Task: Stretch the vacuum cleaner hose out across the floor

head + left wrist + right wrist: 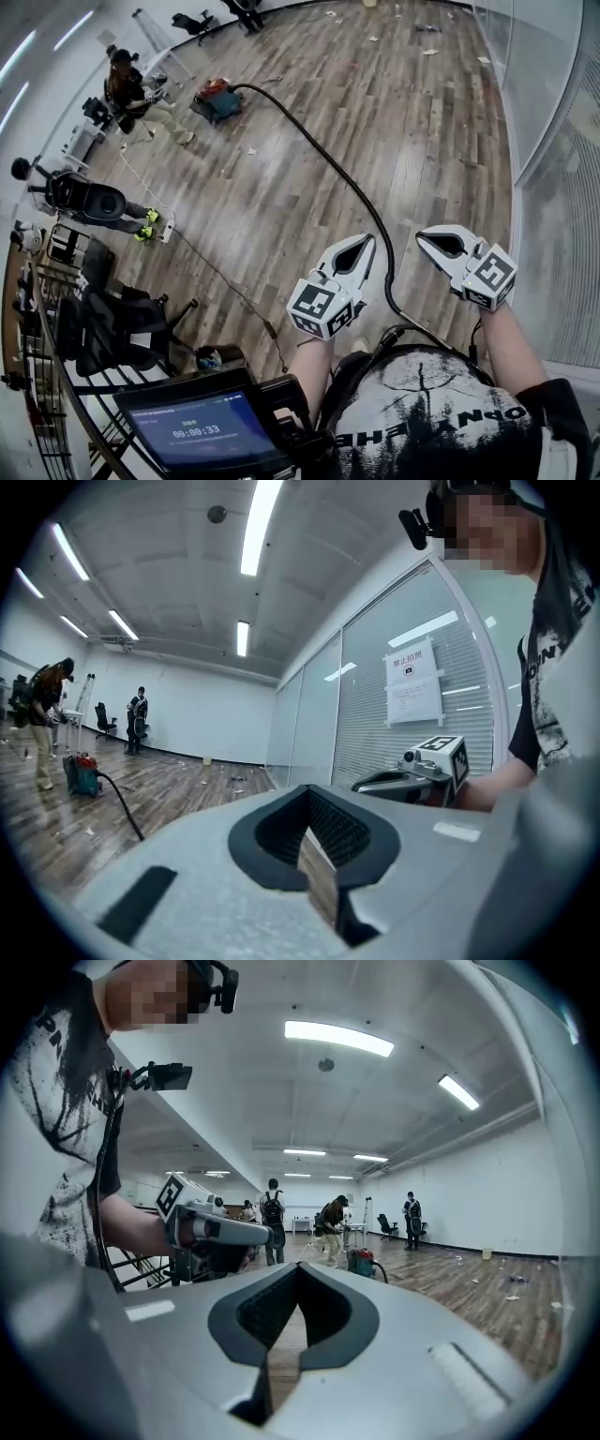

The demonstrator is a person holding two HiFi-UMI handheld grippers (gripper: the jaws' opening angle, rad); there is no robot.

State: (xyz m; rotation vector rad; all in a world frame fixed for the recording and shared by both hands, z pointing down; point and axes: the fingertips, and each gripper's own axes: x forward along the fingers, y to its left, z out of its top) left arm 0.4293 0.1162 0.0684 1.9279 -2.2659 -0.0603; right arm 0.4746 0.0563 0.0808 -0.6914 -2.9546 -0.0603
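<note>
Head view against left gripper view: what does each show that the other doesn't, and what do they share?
Only the head view: the hose in its whole run over the wooden floor, from the vacuum cleaner toward the person, plus a screen at the bottom edge.

Only the left gripper view: a close look along the left hand-held gripper, jaws shut with nothing between them, a paper notice on the glass wall, and ceiling lights.

Both: the vacuum cleaner, part of the hose, and the right hand-held gripper.

The left gripper (364, 246) and the right gripper (427, 234) are hovering side by side, pointing forward, jaws closed and empty.
</note>
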